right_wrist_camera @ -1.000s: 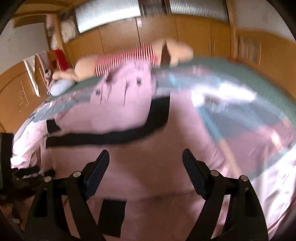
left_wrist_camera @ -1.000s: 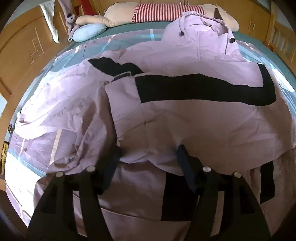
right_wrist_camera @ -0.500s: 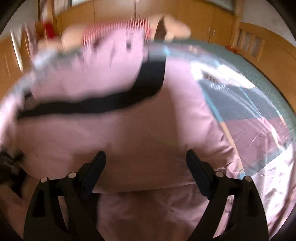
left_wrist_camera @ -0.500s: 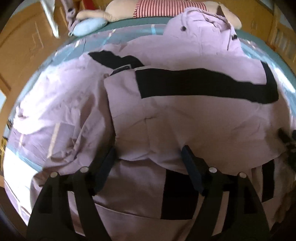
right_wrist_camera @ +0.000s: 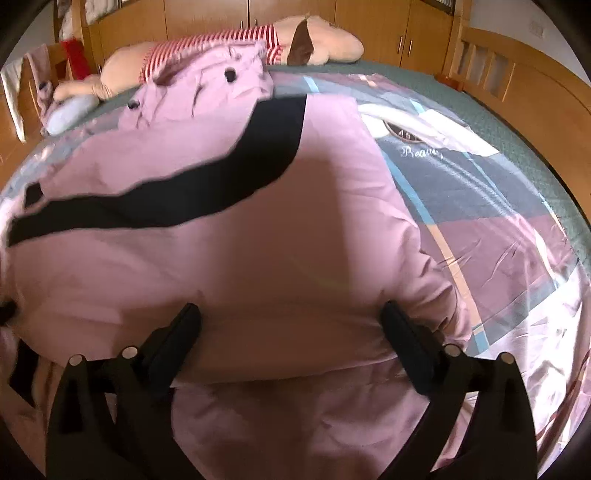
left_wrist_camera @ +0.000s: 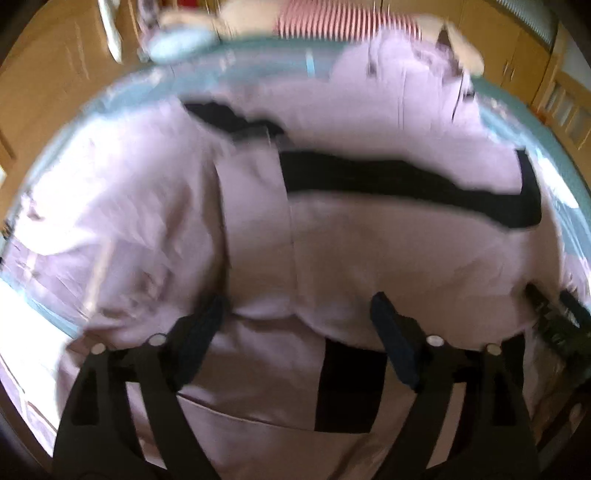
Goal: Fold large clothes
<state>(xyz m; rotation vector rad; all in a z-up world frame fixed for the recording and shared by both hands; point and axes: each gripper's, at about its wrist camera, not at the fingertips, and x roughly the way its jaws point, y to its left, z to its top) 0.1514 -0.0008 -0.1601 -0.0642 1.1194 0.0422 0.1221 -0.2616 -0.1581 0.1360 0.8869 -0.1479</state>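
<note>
Right gripper [right_wrist_camera: 290, 325] lower, nearer pink jacket [right_wrist_camera: 229, 258].

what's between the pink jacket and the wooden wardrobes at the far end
In the right wrist view, a long plush toy in a red striped top lies on the green bedspread between the pink jacket and the wooden wardrobes.

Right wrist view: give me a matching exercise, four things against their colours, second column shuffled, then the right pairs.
Things:
1. jacket
2. band across the jacket
3. plush toy's shirt
4. small pillow

Colours:
A. light blue
B. pink
C. red and white stripes
D. black

Pairs: 1-B, 2-D, 3-C, 4-A
</note>
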